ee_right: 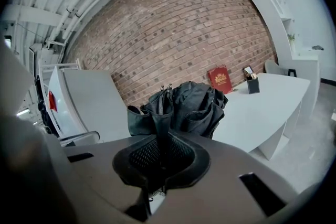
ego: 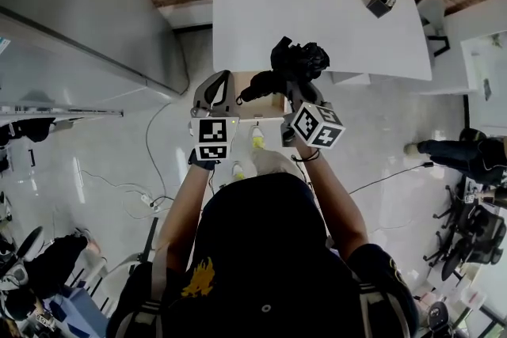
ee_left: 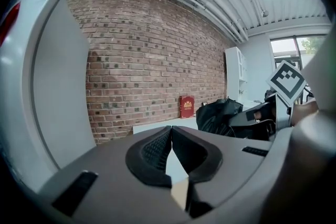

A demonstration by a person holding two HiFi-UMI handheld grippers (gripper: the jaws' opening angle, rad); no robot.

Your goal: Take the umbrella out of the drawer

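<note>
The right gripper (ee_right: pixel 160 160) has its jaws clamped on the black umbrella (ee_right: pixel 191 105). It is held up high, likely to carry it away. The left gripper (ee_left: pixel 171 149) has its jaws together on nothing. Only the head view shows the umbrella above the floor, near the white bench (ego: pixel 317 12).

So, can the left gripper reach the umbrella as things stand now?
Probably yes. The umbrella is held in the right gripper, close beside the left gripper, with nothing between them. The left jaws are shut and must open first.
</note>
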